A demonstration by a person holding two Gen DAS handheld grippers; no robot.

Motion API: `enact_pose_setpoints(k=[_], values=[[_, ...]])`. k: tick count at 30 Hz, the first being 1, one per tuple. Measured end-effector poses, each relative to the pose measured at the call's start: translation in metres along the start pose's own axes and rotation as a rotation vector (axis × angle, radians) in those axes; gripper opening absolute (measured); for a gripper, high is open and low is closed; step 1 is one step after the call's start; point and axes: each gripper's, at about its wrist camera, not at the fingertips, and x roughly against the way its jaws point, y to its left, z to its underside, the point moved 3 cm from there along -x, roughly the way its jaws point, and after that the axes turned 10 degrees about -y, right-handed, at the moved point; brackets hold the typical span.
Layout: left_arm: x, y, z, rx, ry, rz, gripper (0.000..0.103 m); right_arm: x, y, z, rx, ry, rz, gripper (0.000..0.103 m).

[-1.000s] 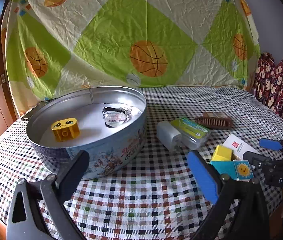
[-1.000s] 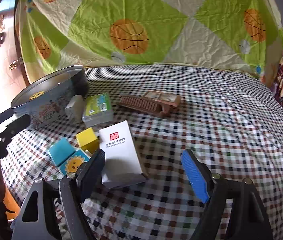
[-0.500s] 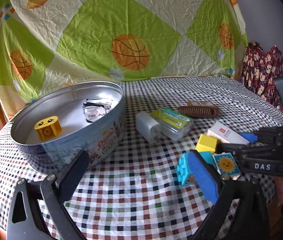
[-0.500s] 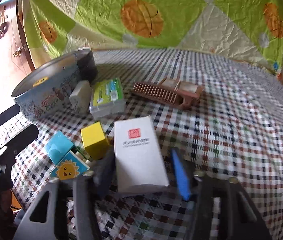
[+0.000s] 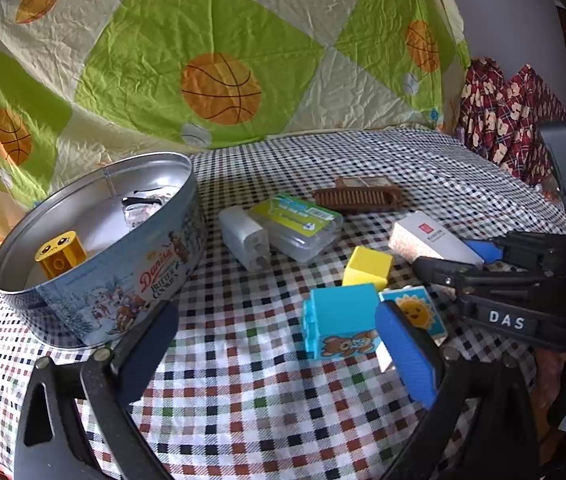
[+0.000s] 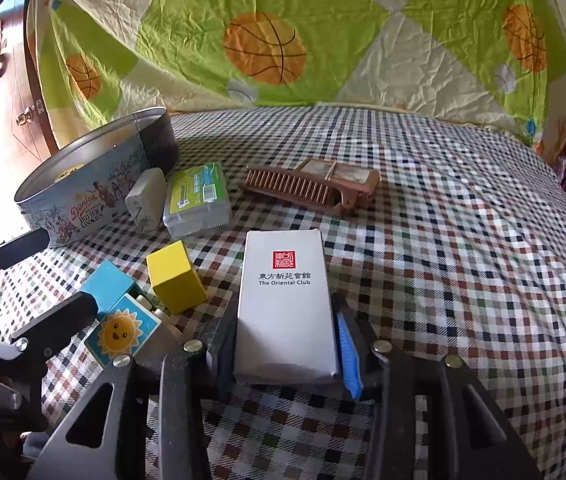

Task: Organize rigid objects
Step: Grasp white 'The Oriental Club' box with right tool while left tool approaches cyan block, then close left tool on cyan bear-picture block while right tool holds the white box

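My right gripper (image 6: 285, 340) is shut on a white box marked "The Oriental Club" (image 6: 287, 300), its pads pressed on both long sides. The box also shows in the left wrist view (image 5: 431, 240), held by the right gripper (image 5: 469, 258). My left gripper (image 5: 279, 356) is open and empty, low over the cloth between the round cookie tin (image 5: 123, 276) and a blue bear block (image 5: 341, 322). A yellow block (image 6: 175, 278), a sun block (image 6: 123, 330) and a blue block (image 6: 107, 284) lie left of the white box. The tin holds a yellow face block (image 5: 59, 252) and a shiny item (image 5: 139, 210).
A white charger (image 6: 147, 200), a green-labelled clear case (image 6: 197, 200) and a brown comb (image 6: 315, 188) lie farther back on the checked tablecloth (image 6: 463, 260). A basketball-print sheet (image 6: 283, 40) hangs behind. Patterned fabric (image 5: 511, 120) hangs at the right.
My right gripper has moved forward and closed on the white box. My left gripper has swung right, bringing the blue bear block and sun block close to its right finger.
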Motion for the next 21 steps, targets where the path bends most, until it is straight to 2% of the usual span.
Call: enact_pose_setpoints(k=[5, 15, 18, 21], values=[[-0.005, -0.009, -0.002, -0.026, 0.017, 0.017, 0.101, 0.002, 0.0, 0.001, -0.008, -0.01, 0.001, 0.045], [-0.007, 0.001, -0.001, 0.019, 0.024, -0.007, 0.1, 0.004, -0.001, 0.0, -0.028, -0.022, 0.002, 0.045], [-0.003, -0.008, -0.002, -0.014, 0.008, 0.008, 0.1, 0.004, -0.001, 0.0, -0.028, -0.024, 0.005, 0.045], [-0.009, -0.012, 0.001, -0.024, 0.039, 0.011, 0.1, 0.005, -0.001, 0.0, -0.033, -0.028, 0.004, 0.045]])
